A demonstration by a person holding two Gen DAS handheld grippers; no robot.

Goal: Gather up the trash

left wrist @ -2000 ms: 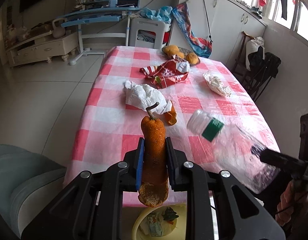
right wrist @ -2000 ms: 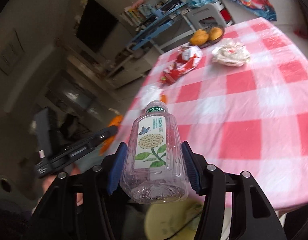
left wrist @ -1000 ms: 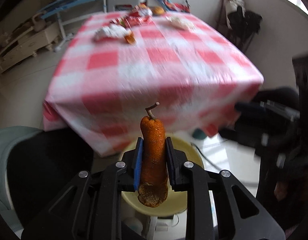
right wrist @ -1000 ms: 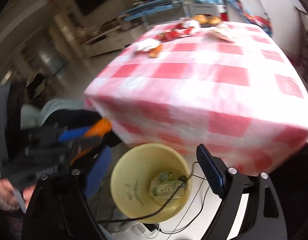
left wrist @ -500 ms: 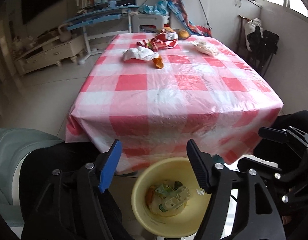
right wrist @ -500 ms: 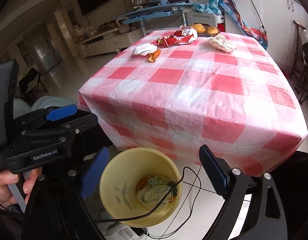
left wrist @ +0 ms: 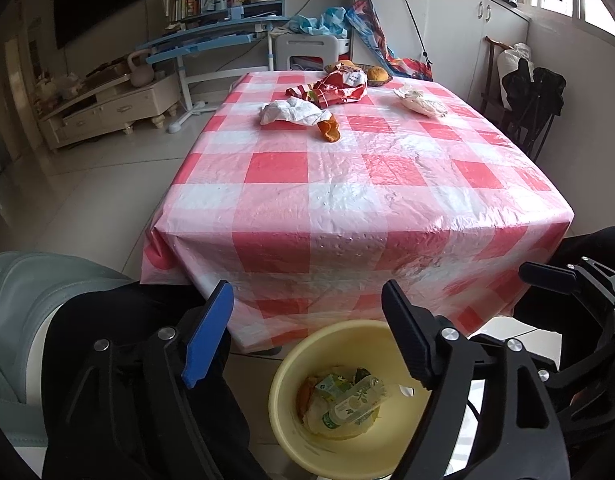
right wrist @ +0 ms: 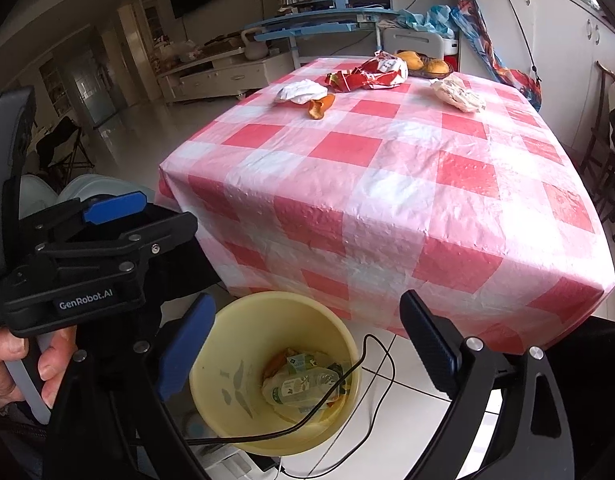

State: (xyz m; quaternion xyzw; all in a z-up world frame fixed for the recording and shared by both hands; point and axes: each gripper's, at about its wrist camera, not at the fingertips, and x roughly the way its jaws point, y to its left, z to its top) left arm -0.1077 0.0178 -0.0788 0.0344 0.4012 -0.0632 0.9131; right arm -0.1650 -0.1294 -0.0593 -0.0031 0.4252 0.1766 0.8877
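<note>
A yellow bin point(left wrist: 291, 432) point(right wrist: 243, 320) stands on the floor at the table's near edge, holding a plastic bottle point(left wrist: 353, 402) point(right wrist: 303, 386) and other scraps. My left gripper point(left wrist: 307, 312) is open and empty above it. My right gripper point(right wrist: 307, 328) is open and empty above it too. On the far end of the checked table point(left wrist: 347, 184) lie white crumpled paper point(left wrist: 289, 112) point(right wrist: 299, 91), an orange peel point(left wrist: 328, 130) point(right wrist: 319, 106), a red wrapper point(left wrist: 339, 87) point(right wrist: 371, 74) and a white bag point(left wrist: 419, 102) point(right wrist: 457, 94).
A dish of oranges point(left wrist: 377, 75) point(right wrist: 425, 65) sits at the table's far edge. A black cable point(right wrist: 347, 392) hangs across the bin's mouth. A pale chair point(left wrist: 23, 312) is at the left. Dark chairs point(left wrist: 531, 96) stand right of the table.
Both grippers have let go: the orange piece left the left one and the bottle left the right one, both now in the bin. Both drew back from the table to above the bin.
</note>
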